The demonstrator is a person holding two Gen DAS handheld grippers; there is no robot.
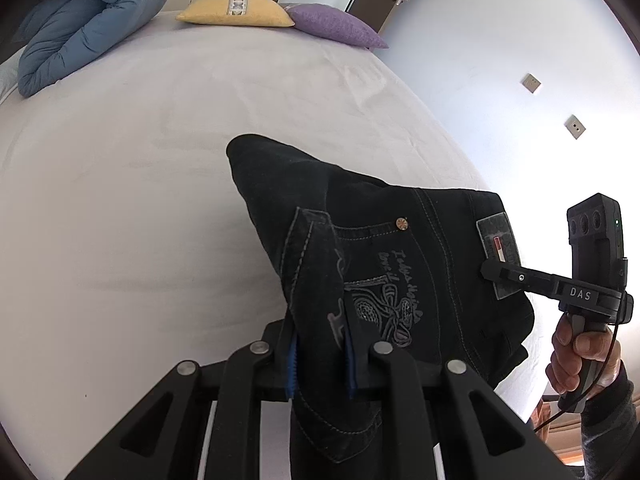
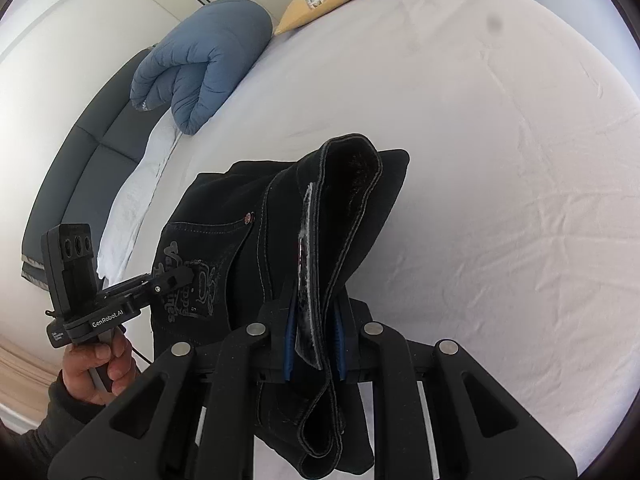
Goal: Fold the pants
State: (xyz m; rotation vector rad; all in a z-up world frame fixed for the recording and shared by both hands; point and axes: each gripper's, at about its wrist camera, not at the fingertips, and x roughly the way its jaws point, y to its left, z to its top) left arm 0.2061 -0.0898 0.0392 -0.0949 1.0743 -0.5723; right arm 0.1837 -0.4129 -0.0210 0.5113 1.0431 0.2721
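Jeans (image 1: pixel 400 272), black denim with pale stitching and an embroidered back pocket, hang in the air above the bed (image 1: pixel 140 200), stretched between two handheld tongs. Left tongs (image 1: pixel 320 364) are clenched on one edge of the waistband; right tongs (image 2: pixel 314 344) are clenched on the other edge, beside the patch label. Below the jeans the white sheet is bare. Beyond them, at the head of the bed, lie a rolled blue duvet (image 1: pixel 84 20), a yellow pillow (image 1: pixel 236 10) and a purple pillow (image 1: pixel 336 26). This looks like the opening step: the garment is lifted but not yet laid flat. Next, both tongs would probably need to lower it onto the sheet, spreading it smooth before any fold.
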